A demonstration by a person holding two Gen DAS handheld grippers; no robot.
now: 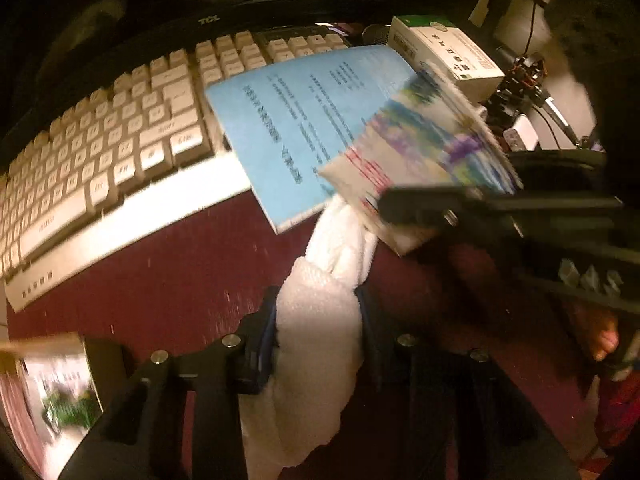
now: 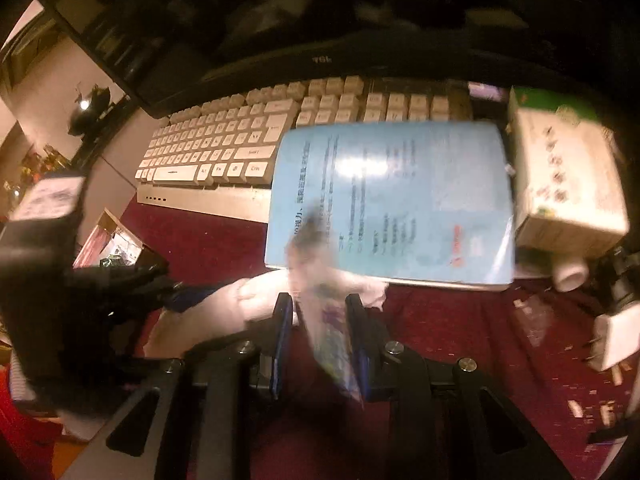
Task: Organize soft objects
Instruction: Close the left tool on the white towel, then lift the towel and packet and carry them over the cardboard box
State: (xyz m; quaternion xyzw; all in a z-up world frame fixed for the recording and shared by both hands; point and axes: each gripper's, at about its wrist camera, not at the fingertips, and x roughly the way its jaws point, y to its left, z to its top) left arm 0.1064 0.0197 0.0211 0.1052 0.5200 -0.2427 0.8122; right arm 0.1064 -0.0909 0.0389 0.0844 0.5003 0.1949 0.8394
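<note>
White cloth clamped between the pads of the left gripper, jaws pressed in on both flanks of the bunched fabric. Long axis straight ahead from the jaws: one end trailing back past the pads toward the camera, the other reaching forward and tucked under a colourful booklet. Lying over a dark red table.

Ahead of the left jaws and in the way: a blue book, flat, its far part resting on a pale keyboard, its near corner just beside the cloth's forward end. Beyond the keyboard, a dark monitor. Ahead and to the right, a white and green box, just beside the blue book; closed, contents not visible. Left of the jaws and nearer, another small printed booklet, blurred.

Right gripper closed on the colourful booklet, pinched edge-on between its jaws and badly blurred, tilted up over the cloth's far end. Seen from this side, cloth just left of the right jaws, blue book straight ahead, box ahead to the right.
</note>
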